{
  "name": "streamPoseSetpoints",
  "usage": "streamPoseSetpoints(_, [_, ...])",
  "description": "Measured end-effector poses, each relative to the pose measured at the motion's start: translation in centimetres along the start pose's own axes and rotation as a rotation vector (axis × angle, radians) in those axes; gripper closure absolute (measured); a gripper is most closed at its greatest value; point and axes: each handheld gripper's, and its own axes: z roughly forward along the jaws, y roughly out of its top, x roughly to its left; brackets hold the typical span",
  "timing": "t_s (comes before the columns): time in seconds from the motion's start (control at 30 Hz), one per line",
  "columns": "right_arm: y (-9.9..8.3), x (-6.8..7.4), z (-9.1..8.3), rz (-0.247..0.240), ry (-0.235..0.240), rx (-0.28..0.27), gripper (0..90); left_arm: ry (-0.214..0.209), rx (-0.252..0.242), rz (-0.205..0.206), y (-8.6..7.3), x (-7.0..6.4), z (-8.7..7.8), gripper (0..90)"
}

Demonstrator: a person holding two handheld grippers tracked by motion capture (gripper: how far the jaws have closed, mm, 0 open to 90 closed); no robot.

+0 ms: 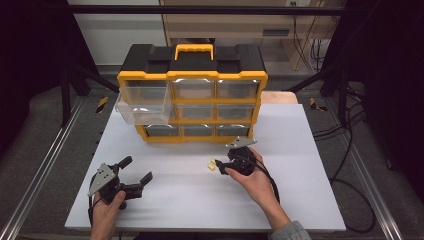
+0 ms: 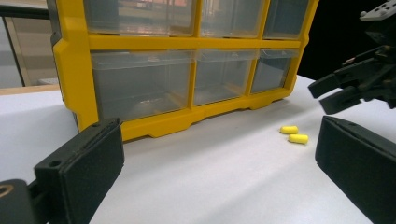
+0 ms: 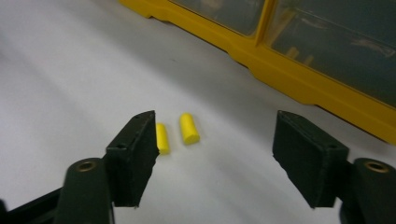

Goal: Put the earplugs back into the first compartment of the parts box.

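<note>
White counter [image 1: 175, 200], yellow-and-black drawer organizer [image 1: 192, 92] at far centre, its top-left drawer [image 1: 142, 105] pulled out. Right gripper [image 1: 223, 167] is the nearer one: wide open, empty, pointed left at two yellow earplugs [image 3: 180, 130] lying side by side on the counter just in front of the organizer. Plugs sit just past its jaws, toward the left jaw, long axes roughly along the reach. Left gripper [image 1: 136, 175] rests near left, wide open, holding nothing, well apart from them.

Open table [image 1: 190, 195] before the earplugs [image 1: 212, 165]; drawer cabinet [image 1: 192, 95] close behind them.
</note>
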Motion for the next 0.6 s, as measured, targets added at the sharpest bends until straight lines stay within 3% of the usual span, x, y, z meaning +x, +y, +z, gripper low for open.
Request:
streamPoseSetpoints(0.17, [0.4,0.0,1.2,-0.003,0.035,0.019,45.1,-0.006,0.0,0.003,0.1,-0.1,0.1,1.0])
streamPoseSetpoints(0.23, [0.5,0.2,1.8,-0.007,0.055,0.022,56.6,-0.009,0.001,0.008,0.1,-0.3,0.2,1.0])
streamPoseSetpoints(0.27, [0.5,0.2,1.8,-0.007,0.055,0.022,56.6,-0.011,0.004,0.009,0.1,-0.3,0.3,1.0])
streamPoseSetpoints(0.3, [0.5,0.3,2.1,-0.014,0.068,0.027,62.4,-0.014,0.008,0.011,0.1,-0.4,0.4,1.0])
streamPoseSetpoints(0.6, [0.4,0.4,3.8,-0.041,0.093,0.062,73.3,-0.015,0.007,0.007,0.1,-0.4,0.6,1.1])
